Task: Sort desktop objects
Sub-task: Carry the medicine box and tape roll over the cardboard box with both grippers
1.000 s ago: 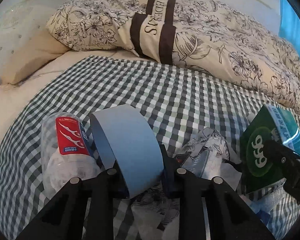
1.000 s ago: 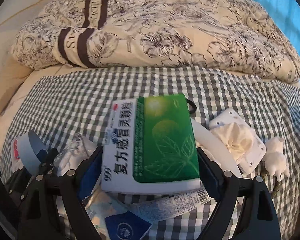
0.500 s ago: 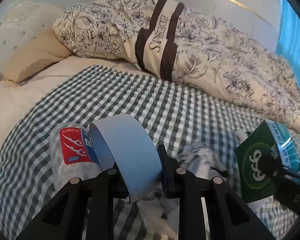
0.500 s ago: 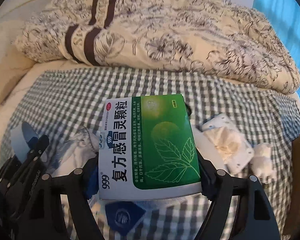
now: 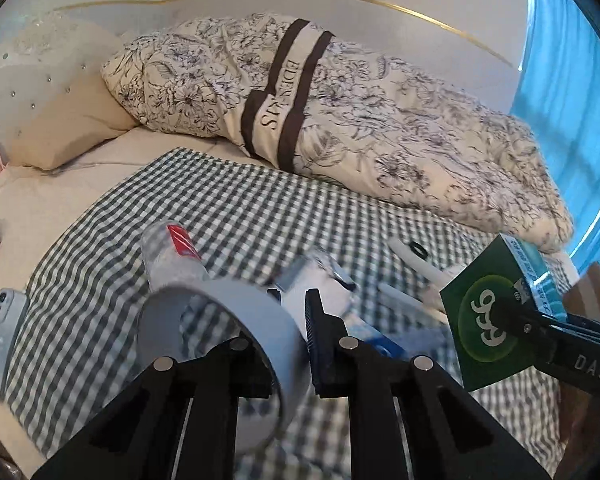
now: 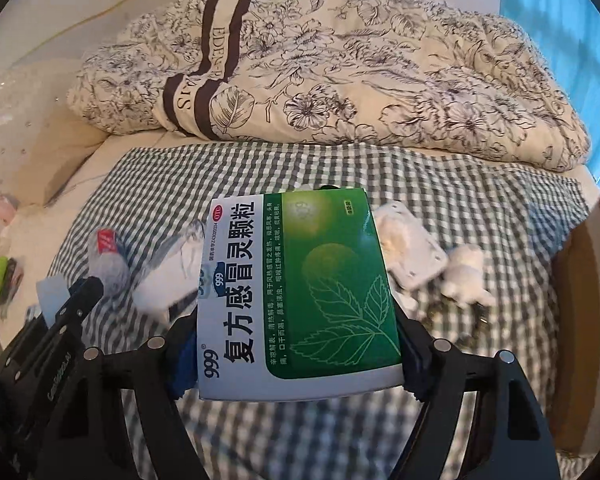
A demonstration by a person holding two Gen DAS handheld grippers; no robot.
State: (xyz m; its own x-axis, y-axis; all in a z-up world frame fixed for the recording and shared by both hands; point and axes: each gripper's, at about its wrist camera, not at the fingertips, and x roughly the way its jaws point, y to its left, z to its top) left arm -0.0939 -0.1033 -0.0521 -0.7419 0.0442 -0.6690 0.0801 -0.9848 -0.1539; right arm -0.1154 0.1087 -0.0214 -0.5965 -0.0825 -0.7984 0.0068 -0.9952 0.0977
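Observation:
My left gripper (image 5: 288, 344) is shut on a grey-blue tape roll (image 5: 236, 320), held above the checked cloth (image 5: 240, 208). My right gripper (image 6: 296, 344) is shut on a green and white medicine box (image 6: 300, 292), also lifted off the bed; that medicine box (image 5: 496, 316) shows end-on at the right of the left wrist view. Below lie a clear bottle with a red label (image 5: 172, 252), a crumpled wrapper (image 6: 168, 268), a white case (image 6: 408, 248) and a small white figure (image 6: 468, 272).
A floral duvet (image 6: 340, 80) lies heaped across the far side of the bed. A phone (image 5: 4, 320) rests at the cloth's left edge. A brown cardboard box (image 6: 580, 300) stands at the right. Small items (image 6: 0, 280) lie on the sheet at far left.
Both grippers have risen and pulled back with their loads. The tape roll has tilted so its open ring shows. The bottle and clutter look smaller and lower.

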